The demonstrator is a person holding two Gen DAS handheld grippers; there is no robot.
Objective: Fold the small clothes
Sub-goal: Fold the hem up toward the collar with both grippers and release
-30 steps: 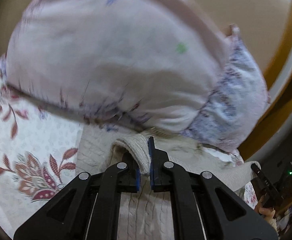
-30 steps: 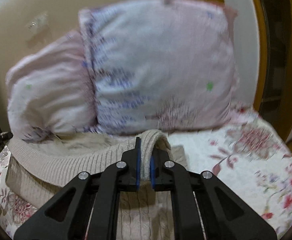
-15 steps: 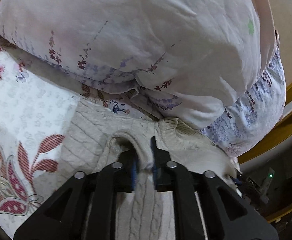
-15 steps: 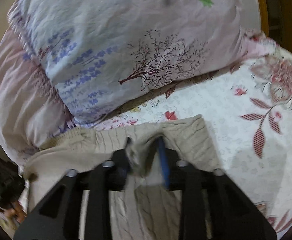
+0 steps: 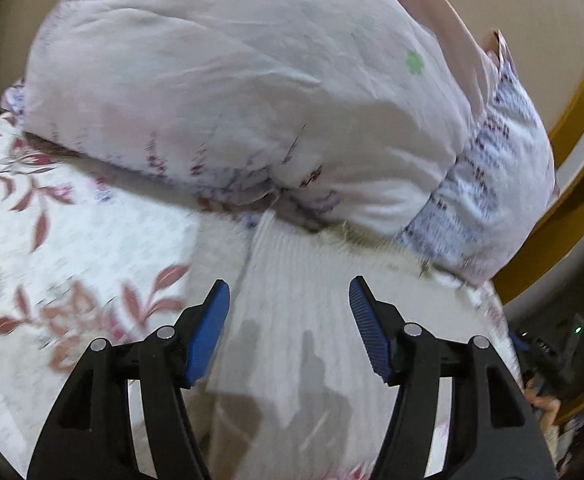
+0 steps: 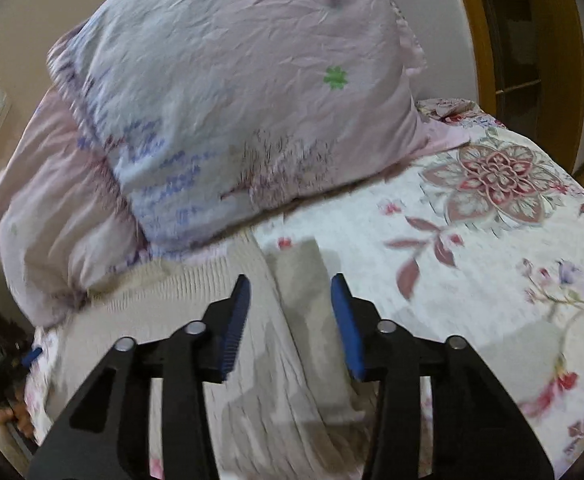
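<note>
Both tongs stand with their jaws spread wide and nothing between the blue ribbed pads. Left gripper (image 5: 287,308), black with blue pads, hangs above the cream cable-knit sweater (image 5: 304,320); whether its fingertips touch the knit cannot be told, as motion blur softens the fabric. Right gripper (image 6: 289,300), of the same build, hangs above the same sweater (image 6: 195,300) near its right-hand edge, where a flat strip of the knit shows in the gap between the pads.

The sweater lies spread on the white bedspread with red floral print (image 6: 492,240), its ribbed far edge touching or slipping under the pillows; the seam of contact is in shadow. Its near part is cut off by the gripper bodies in both views, so its full outline is not visible.

A large pale pink pillow with faint purple sprigs and a small green flower (image 5: 231,92) fills the upper left-wrist view, with a second pillow in a white and purple print (image 5: 492,184) beside it, partly hidden behind it. In the right-wrist view the printed pillow (image 6: 251,100) stands in front. A wooden frame (image 6: 552,60) is cropped at the right rim.
</note>
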